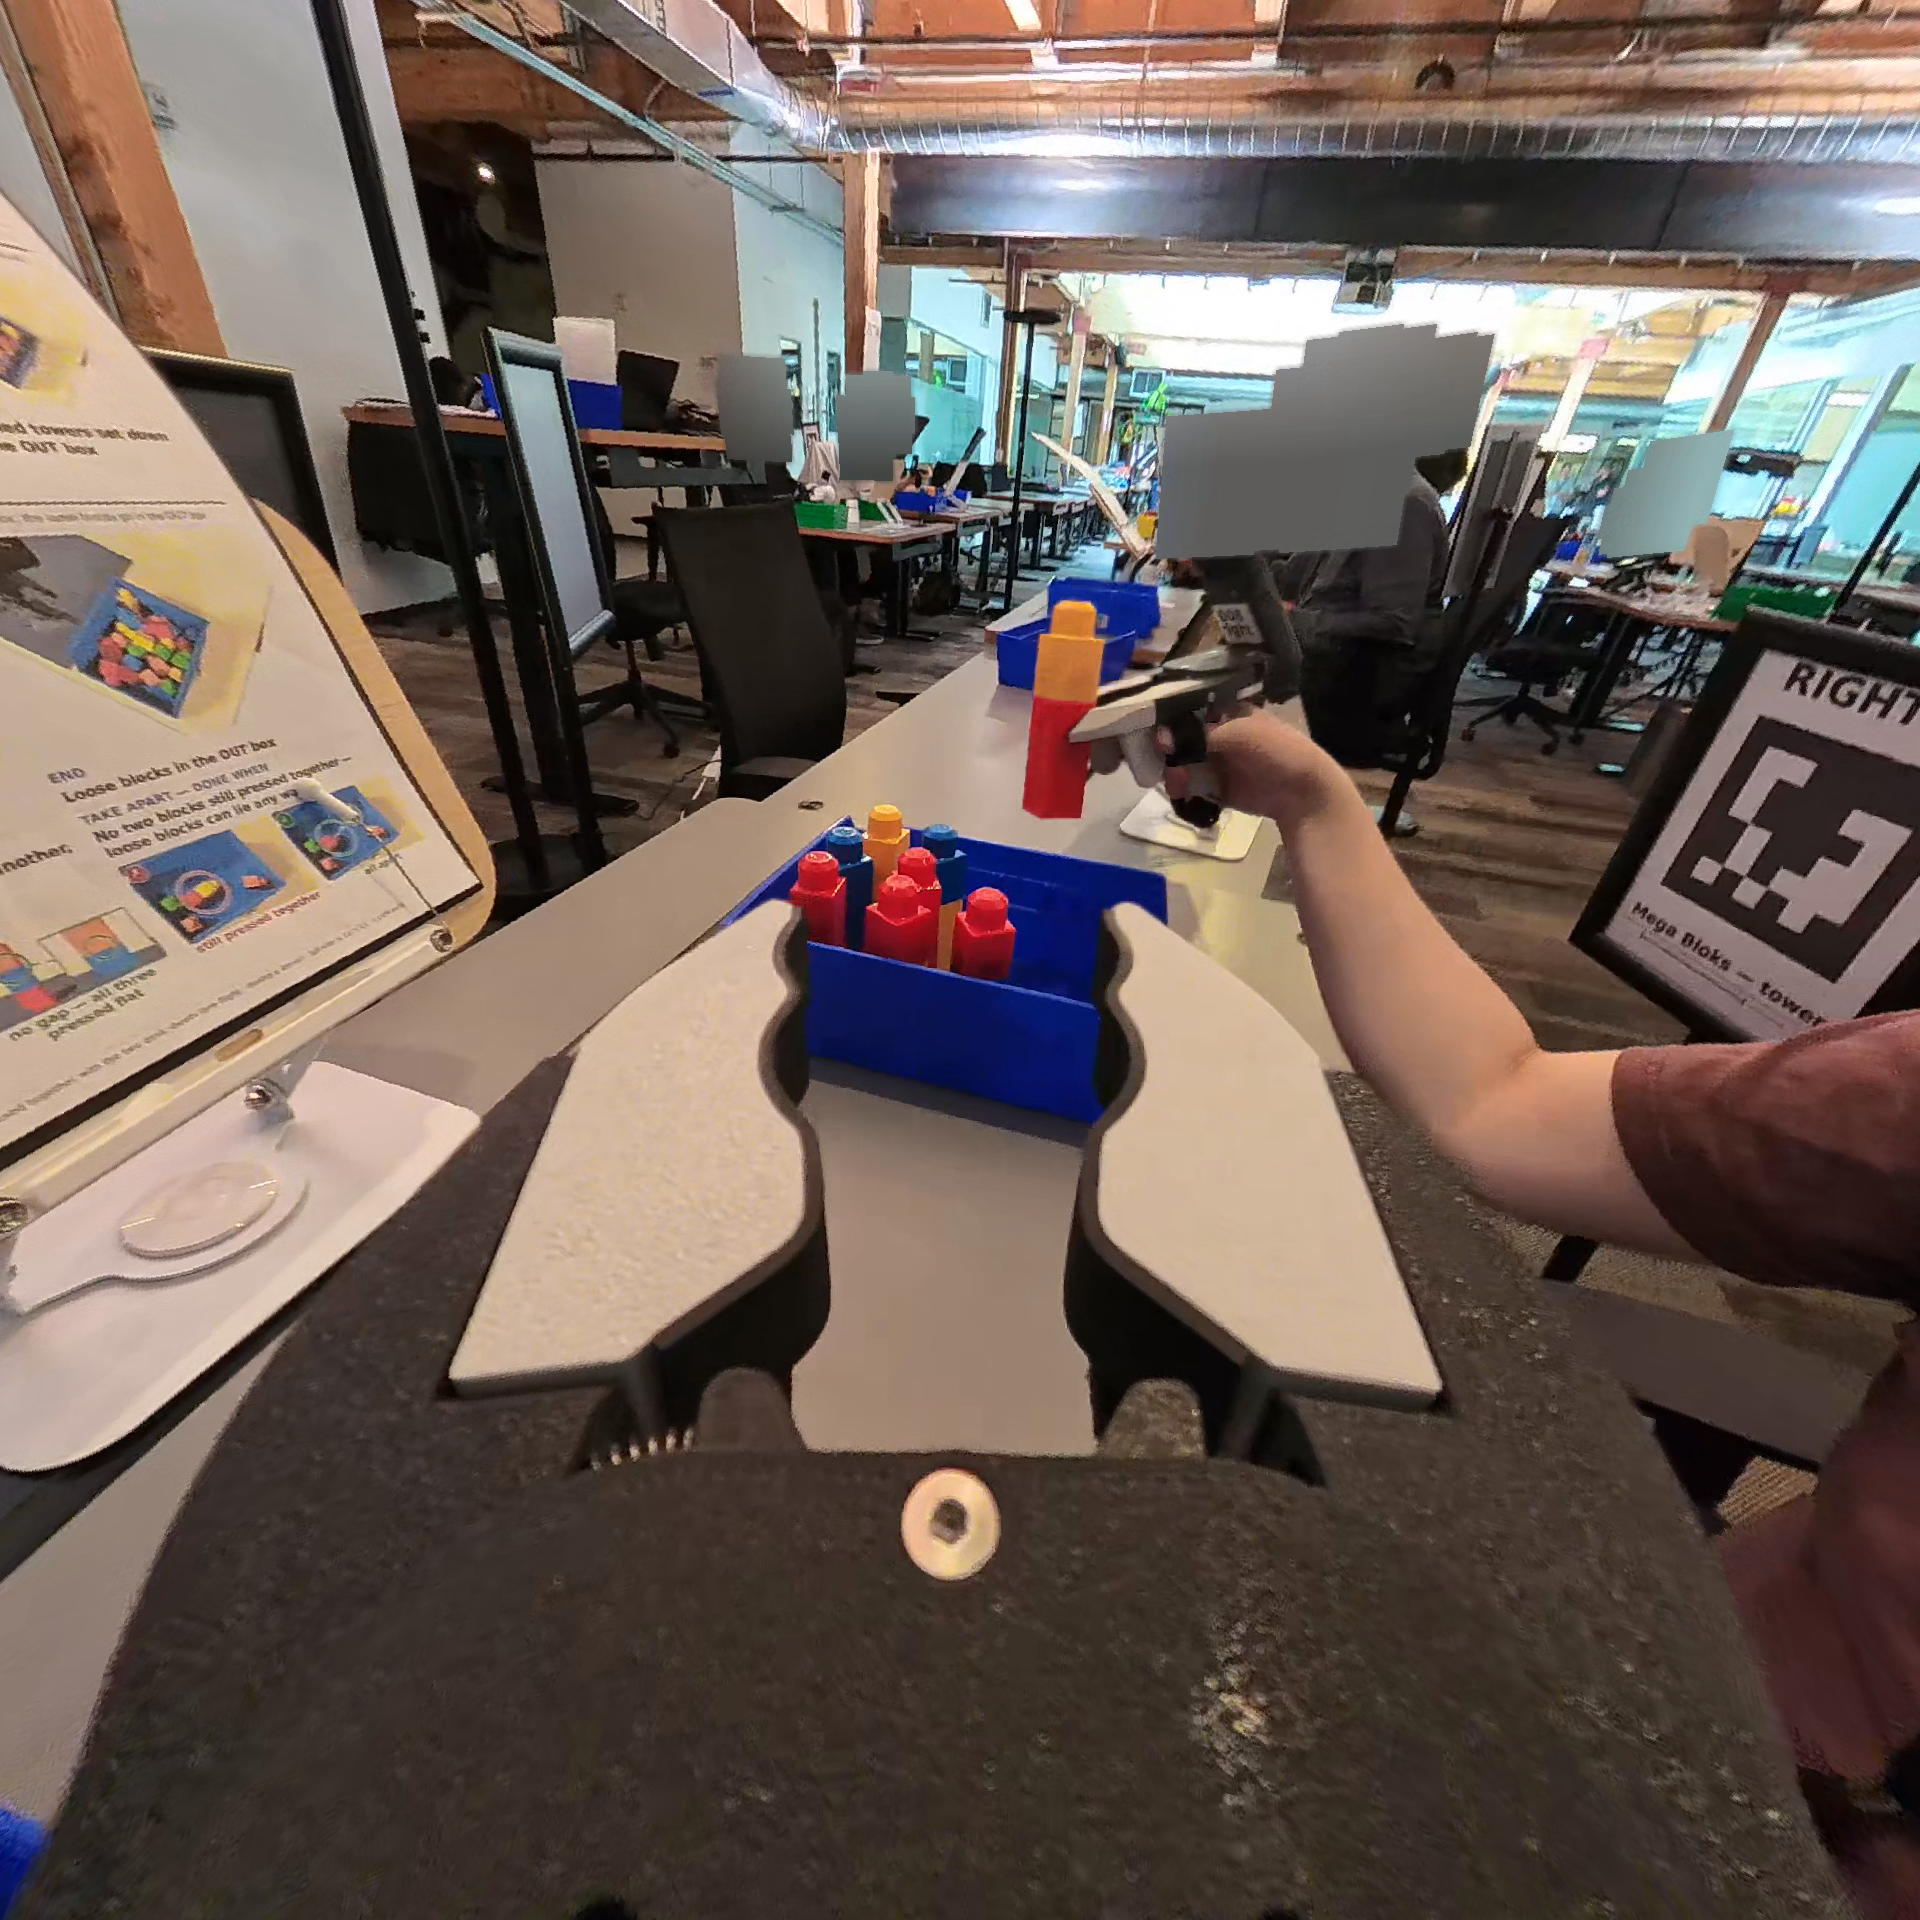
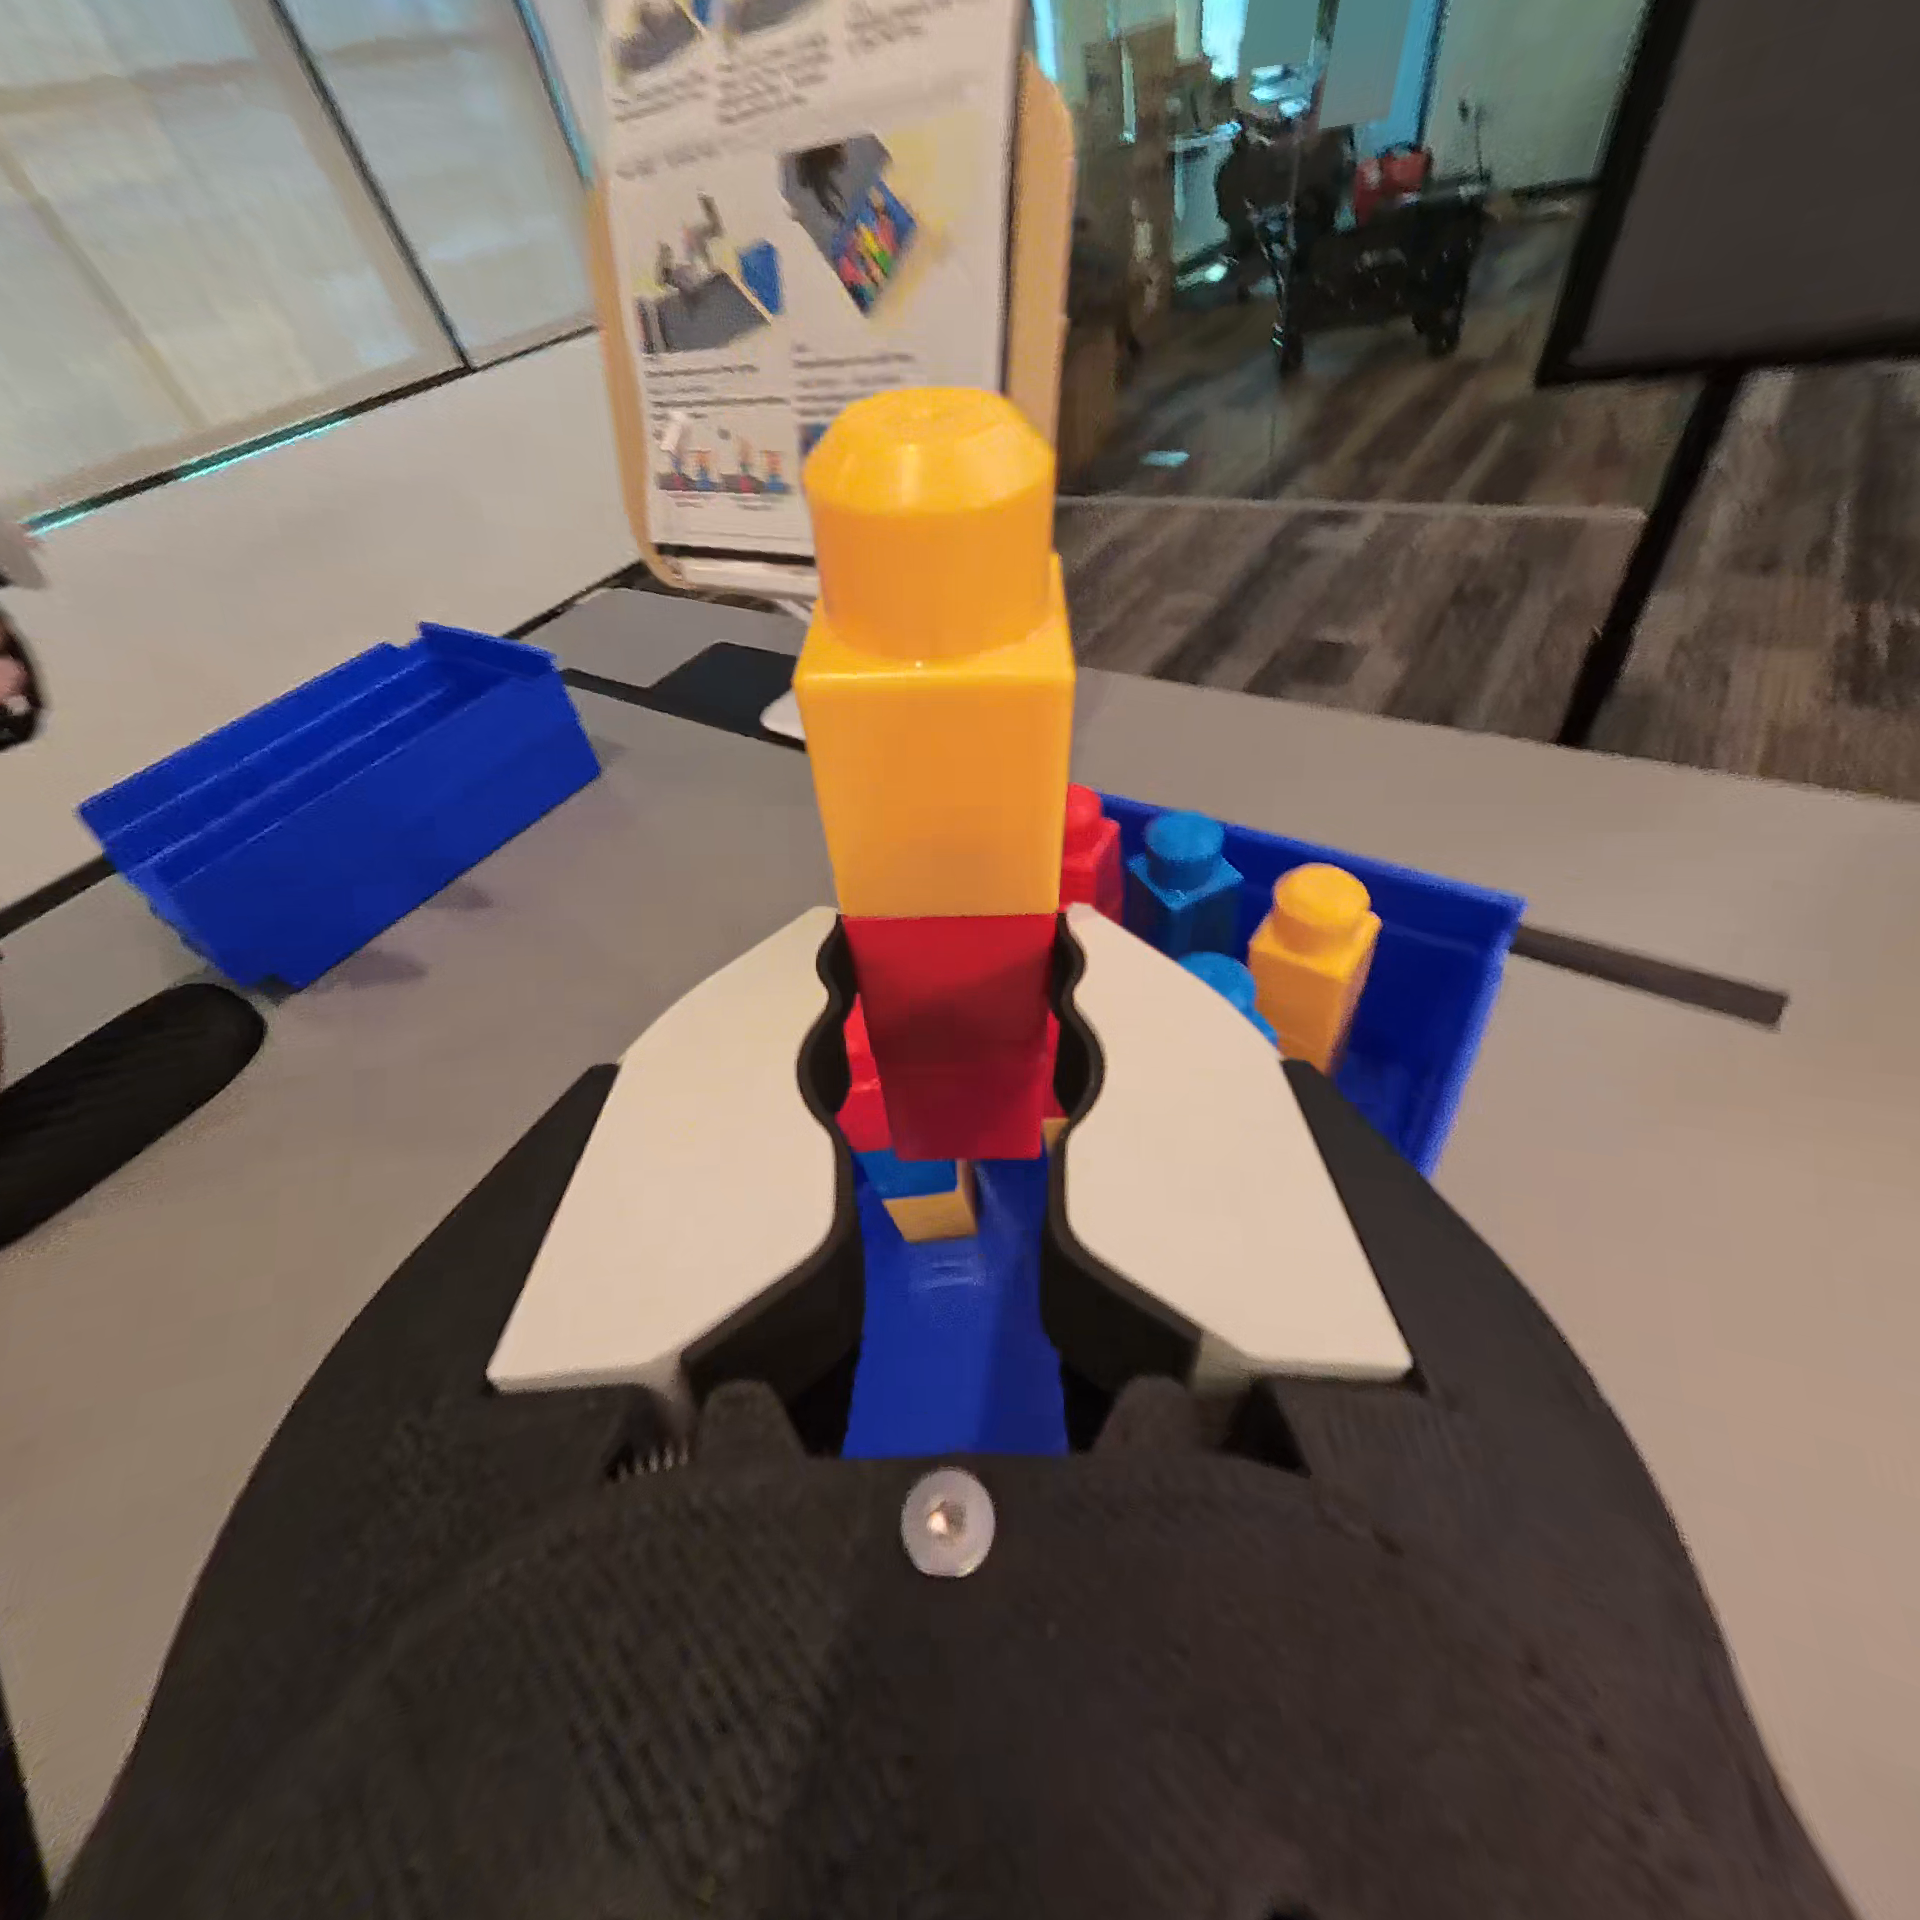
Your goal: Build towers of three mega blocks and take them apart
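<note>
Right wrist view: we are looking along our right gripper (image 2: 948,1039), whose two pads are pressing on the red block (image 2: 951,1023) at the bottom of a short tower (image 2: 940,790).
Tower: an orange block (image 2: 935,769) is sitting on top of the red one, and the whole stack is hanging upright in the air above the near blue bin (image 2: 1455,997) (no part of it is touching the table).
Left wrist view: our left gripper (image 1: 951,997) is standing wide, with nothing between its fingers; the near blue bin (image 1: 956,1023) is lying just beyond the tips.
Near bin: red, blue and orange block towers (image 1: 899,899) are standing upright in its left part.
Held tower, seen from the left: it (image 1: 1062,717) is hovering up and to the right of that bin, with our right hand (image 1: 1252,764) on the gripper's handle.
Second bin: another blue bin (image 2: 343,800) is sitting well apart on the grey table (image 2: 644,914).
Instruction board: a sheet on a stand (image 1: 187,727) is leaning at the table's left edge.
Marker sign: a black-framed sign (image 1: 1787,842) is standing to the right (beyond our forearm).
</note>
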